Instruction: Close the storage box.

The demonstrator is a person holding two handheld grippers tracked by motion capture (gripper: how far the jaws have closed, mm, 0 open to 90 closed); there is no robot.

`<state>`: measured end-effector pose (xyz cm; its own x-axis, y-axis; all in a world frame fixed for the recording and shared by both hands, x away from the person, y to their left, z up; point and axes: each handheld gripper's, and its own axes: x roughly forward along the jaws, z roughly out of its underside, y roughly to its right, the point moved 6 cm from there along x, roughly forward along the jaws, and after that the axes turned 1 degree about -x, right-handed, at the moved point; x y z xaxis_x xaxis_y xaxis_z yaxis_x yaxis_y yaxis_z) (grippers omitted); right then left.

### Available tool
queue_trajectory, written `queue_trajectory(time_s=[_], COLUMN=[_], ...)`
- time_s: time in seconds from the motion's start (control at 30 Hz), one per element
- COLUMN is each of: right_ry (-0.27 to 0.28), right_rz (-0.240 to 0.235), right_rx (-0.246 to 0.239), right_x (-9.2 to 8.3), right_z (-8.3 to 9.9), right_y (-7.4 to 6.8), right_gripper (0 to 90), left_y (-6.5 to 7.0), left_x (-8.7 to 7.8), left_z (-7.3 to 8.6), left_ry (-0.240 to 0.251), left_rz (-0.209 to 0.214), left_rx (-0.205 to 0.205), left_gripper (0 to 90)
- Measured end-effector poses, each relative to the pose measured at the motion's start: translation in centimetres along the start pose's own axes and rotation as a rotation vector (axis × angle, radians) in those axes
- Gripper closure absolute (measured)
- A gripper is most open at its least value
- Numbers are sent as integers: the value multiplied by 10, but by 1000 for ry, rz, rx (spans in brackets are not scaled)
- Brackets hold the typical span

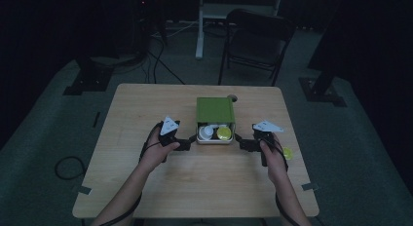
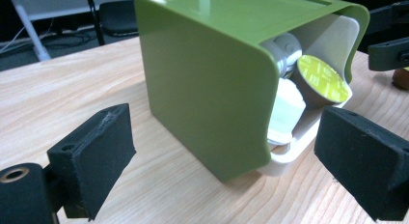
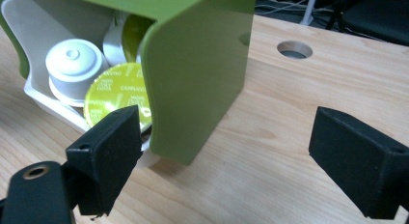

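I am bringing both tongs, left and right, spread apart and empty, squarely to the near corners of the green capsule box, steadying its white drawer.

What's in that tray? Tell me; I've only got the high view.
Observer: Capsules. In the right gripper view a white capsule lies beside a yellow-lidded capsule with print on its lid.
Operator: Check the left gripper's jaws.
Observer: The left gripper is open, with its jaws either side of the green box at one front corner.
Operator: Now the right.
Observer: The right gripper is open too, and the box's other front corner sits between its jaws.
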<state>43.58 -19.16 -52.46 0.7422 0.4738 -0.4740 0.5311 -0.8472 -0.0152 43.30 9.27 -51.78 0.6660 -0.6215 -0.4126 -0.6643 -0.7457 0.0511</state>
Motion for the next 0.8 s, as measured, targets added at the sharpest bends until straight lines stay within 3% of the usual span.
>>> queue_trajectory(time_s=[0.23,0.57,0.73,0.8], right_ry=[-19,-57,-90,-91], right_rz=[22,45,59,65], right_rx=[-4,-26,-40,-53], right_x=[-5,-12,-14,-15], right_z=[8,25,35,37], right_y=[4,6,6,6], right_gripper=[111,111,111,111], left_y=[-4,-8,-11,-13], left_x=[-6,-14,-19,-20], left_z=[4,16,23,26], left_ry=[-14,-49,-59,-69], left_rz=[-6,-31,-25,-33], left_rx=[-17,7,-26,-22], left_gripper=[72,72,72,72])
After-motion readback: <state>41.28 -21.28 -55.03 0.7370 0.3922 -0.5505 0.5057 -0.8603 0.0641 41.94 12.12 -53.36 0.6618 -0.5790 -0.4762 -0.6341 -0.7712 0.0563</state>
